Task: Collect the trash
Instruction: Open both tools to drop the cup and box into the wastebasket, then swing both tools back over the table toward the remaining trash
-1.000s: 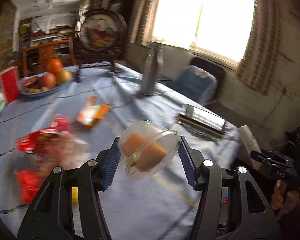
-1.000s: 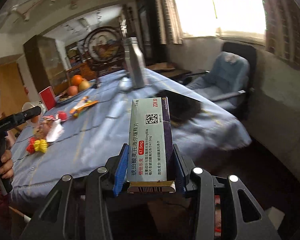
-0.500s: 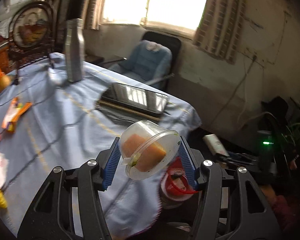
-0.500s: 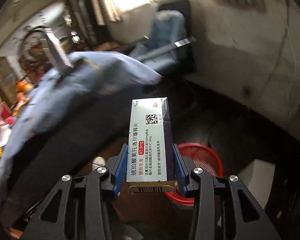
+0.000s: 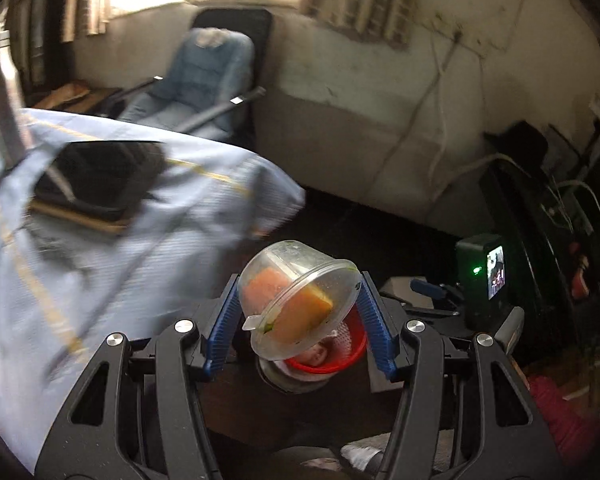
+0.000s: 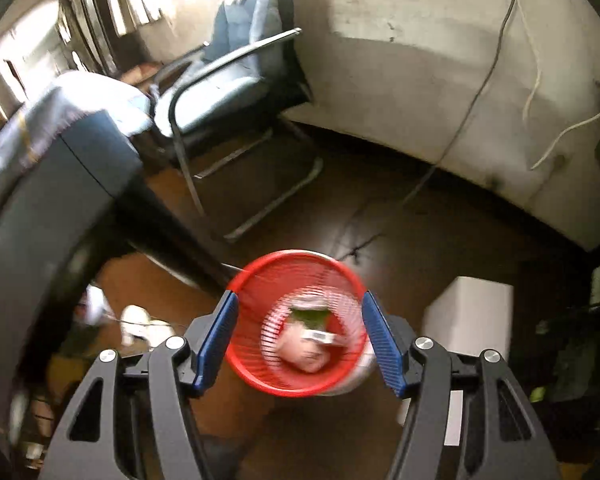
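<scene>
My left gripper (image 5: 296, 320) is shut on a clear plastic cup (image 5: 296, 300) with orange food inside, held above the red mesh trash basket (image 5: 340, 354) on the floor. My right gripper (image 6: 300, 340) is open and empty, directly over the same red basket (image 6: 252, 364). Inside the basket lie a small white box (image 6: 320, 336), a green scrap and a pinkish lump. The medicine box is no longer between my right fingers.
The table with a blue cloth (image 5: 100, 240) is at the left, with a dark tablet (image 5: 100, 176) on it. A blue chair (image 6: 236, 60) stands by the wall. A white box (image 6: 472, 320) sits on the floor right of the basket. Cables hang on the wall.
Both grippers swung away from the table and down toward the red basket. My right gripper opened and let the medicine box fall into the basket. The left still holds the cup.
</scene>
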Demonstrator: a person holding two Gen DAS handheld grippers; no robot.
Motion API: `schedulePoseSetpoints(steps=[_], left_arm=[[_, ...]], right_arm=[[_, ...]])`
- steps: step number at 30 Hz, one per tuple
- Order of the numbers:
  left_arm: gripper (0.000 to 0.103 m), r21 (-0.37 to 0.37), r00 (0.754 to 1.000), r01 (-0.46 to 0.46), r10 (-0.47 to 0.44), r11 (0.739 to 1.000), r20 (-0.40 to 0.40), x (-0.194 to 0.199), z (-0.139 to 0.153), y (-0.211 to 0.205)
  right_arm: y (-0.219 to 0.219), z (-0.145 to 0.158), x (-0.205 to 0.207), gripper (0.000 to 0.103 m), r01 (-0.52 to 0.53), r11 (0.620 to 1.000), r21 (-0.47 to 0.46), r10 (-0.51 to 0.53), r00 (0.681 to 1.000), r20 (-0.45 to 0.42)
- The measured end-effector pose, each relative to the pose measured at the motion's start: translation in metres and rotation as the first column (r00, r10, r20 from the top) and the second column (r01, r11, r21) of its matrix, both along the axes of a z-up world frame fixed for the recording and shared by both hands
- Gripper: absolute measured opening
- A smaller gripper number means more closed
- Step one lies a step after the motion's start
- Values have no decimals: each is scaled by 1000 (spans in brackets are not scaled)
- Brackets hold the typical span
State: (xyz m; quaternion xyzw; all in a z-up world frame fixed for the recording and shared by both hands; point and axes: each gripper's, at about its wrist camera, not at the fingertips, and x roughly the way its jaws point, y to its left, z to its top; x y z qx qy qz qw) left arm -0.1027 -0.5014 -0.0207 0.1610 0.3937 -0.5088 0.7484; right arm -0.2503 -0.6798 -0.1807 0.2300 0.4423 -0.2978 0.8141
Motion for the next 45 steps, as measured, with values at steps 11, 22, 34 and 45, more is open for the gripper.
schedulePoseSetpoints(steps=[11,22,34,45], left_arm=[[64,173,989,132,-118,976,-91,-15,-81,-93],[88,212,995,87,-75,973,-67,-14,-87,-94],[91,108,998,45,-50,993,42,-30,-34,-61],[94,11,991,-21,19,1000,133,-35,15,-6]], right_arm=[[-25,-35,-35,63,50,999,-14,-51,988,-148],[-16,-19,-48,63,46,997,-69,-56,985,-163],[14,44,-43,77,16,984,-176,-30,997,-77],[59,107,-39,82,-39,961,-275,38,999,-7]])
